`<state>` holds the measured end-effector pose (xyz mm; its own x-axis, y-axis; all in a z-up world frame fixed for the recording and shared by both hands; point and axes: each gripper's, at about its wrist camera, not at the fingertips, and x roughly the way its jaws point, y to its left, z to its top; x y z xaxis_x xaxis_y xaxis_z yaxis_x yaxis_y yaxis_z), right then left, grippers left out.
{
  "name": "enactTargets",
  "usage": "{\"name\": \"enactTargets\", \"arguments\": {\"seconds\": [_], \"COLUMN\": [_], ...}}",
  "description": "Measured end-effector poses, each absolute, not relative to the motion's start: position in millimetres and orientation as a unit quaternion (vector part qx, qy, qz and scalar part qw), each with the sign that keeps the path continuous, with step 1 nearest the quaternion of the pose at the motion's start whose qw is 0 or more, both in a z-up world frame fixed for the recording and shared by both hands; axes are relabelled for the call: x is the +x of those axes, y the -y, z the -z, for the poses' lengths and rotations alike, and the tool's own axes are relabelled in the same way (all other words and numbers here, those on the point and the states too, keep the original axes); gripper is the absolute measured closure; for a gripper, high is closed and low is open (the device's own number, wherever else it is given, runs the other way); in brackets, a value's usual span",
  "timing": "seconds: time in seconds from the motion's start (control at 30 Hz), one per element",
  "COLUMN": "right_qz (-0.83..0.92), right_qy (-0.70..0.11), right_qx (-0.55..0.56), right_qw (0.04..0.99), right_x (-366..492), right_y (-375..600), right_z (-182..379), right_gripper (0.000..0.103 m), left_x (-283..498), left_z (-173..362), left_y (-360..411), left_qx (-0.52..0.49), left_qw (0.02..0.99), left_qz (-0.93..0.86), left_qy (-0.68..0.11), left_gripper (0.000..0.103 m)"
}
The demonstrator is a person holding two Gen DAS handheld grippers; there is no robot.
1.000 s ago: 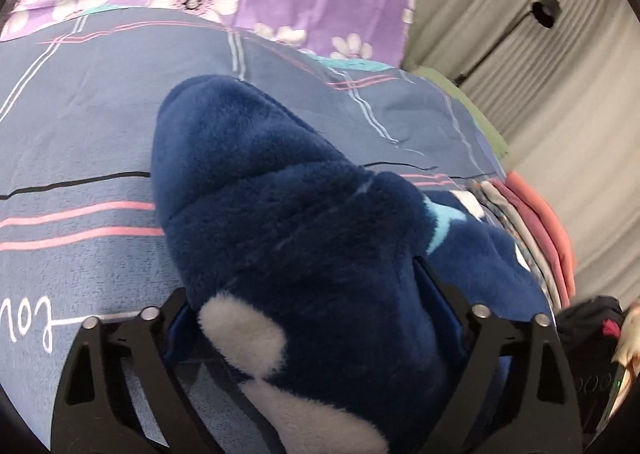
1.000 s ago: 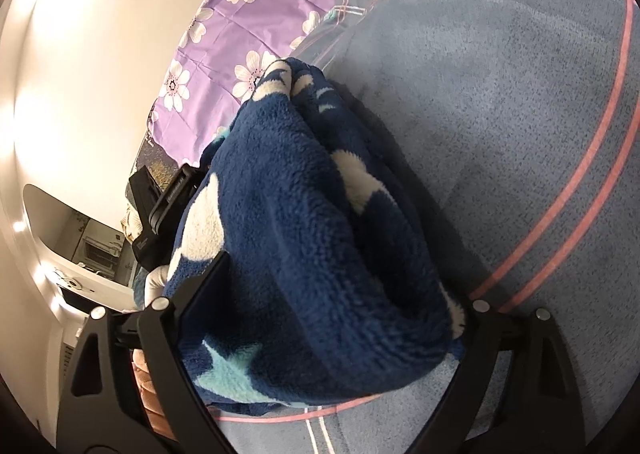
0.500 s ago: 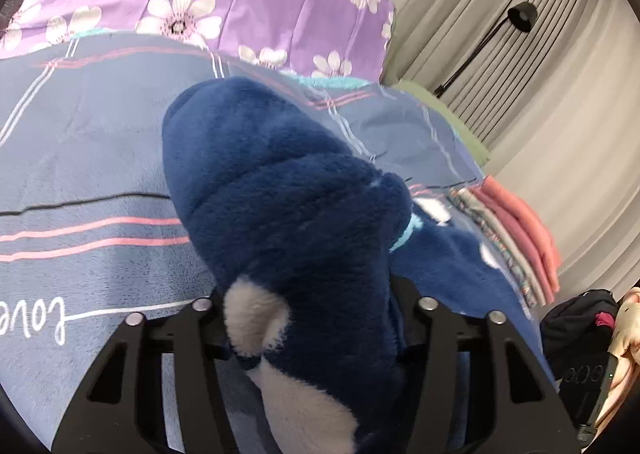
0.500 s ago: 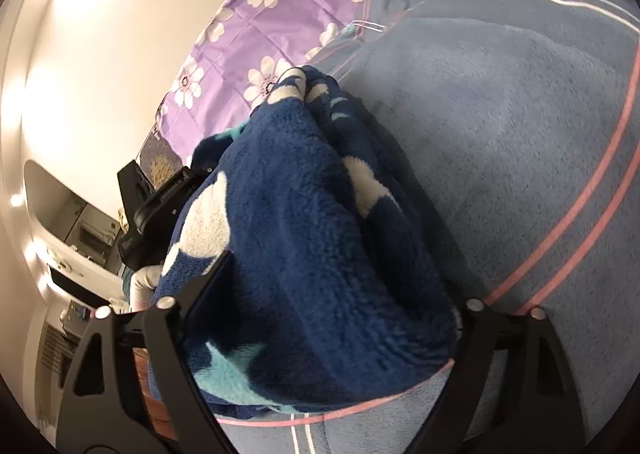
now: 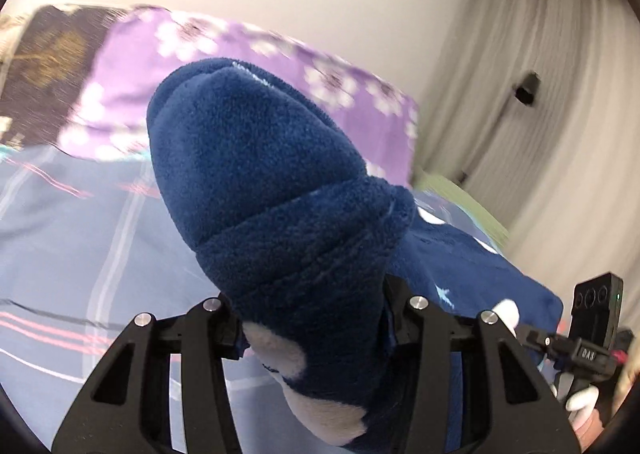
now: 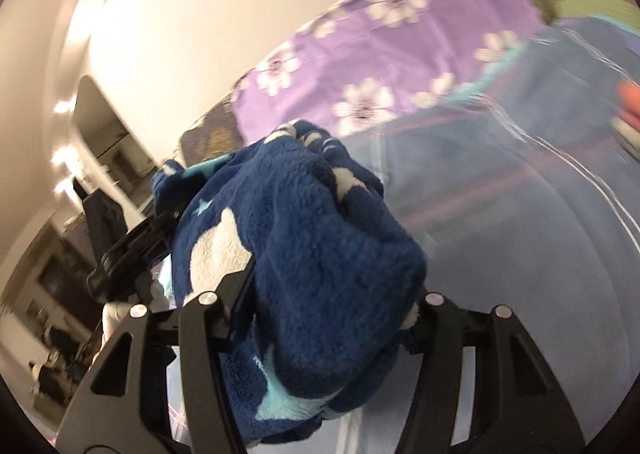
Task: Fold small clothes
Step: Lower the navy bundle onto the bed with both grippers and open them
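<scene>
Lifted off the blanket point(image 5: 80, 222), fleece garment point(image 5: 280, 194) clamped by both grippers point(image 5: 312, 318) point(image 6: 332, 306); curtain point(image 5: 560, 114) left-view only.

Navy fleece garment point(image 5: 280, 190) in left hand-held gripper point(image 5: 312, 318), above bedspread point(image 5: 80, 238).

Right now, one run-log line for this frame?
stage: fold, mid-lift | left gripper: shut on navy fleece garment | right gripper: shut on same | below: blue blanket

Bundled fleece garment point(image 5: 280, 190) fills both tongs; blurred blanket point(image 6: 520, 238) beyond seems open.
</scene>
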<state>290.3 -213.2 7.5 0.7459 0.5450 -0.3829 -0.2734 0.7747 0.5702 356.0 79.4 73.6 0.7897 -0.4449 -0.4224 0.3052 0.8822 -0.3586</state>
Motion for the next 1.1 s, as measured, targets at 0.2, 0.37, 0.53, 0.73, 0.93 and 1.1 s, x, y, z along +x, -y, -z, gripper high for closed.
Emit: {"name": "enactTargets", "arguments": {"seconds": [0.2,0.37,0.53,0.73,0.93,1.1], "right_qz": [-0.261,-0.264,-0.179,-0.128,-0.132,-0.156], "right_qy": [-0.274,-0.288,-0.298,-0.361,-0.364,-0.346], "right_qx": [0.195,0.170,0.130,0.117,0.147,0.086], "right_qw": [0.905,0.905,0.928,0.916,0.910,0.921], "right_x": [395.8,474.2,530.4,525.5,471.8,396.1], "right_y": [167.0,134.1,115.1,122.6,140.4,123.5], "right_z": [-38.1,-35.2,6.3,99.3,102.6,85.8], "right_gripper": [0.046,0.046,0.029,0.022,0.022,0.021], "left_x": [410.3,456.4,498.1,504.4,467.0,393.4], "left_z": [-95.2,-81.9,-29.8,56.0,46.2,41.4], "left_y": [-129.0,-151.3,-165.9,-175.3,-178.5,-147.3], "left_qx": [-0.160,-0.156,-0.145,-0.087,-0.103,-0.067], "left_qw": [0.946,0.950,0.949,0.939,0.941,0.946], "left_qz": [0.119,0.066,0.018,-0.044,-0.023,0.027], "left_qy": [-0.255,-0.261,-0.278,-0.331,-0.321,-0.314], "left_gripper": [0.054,0.054,0.037,0.025,0.022,0.015]}}
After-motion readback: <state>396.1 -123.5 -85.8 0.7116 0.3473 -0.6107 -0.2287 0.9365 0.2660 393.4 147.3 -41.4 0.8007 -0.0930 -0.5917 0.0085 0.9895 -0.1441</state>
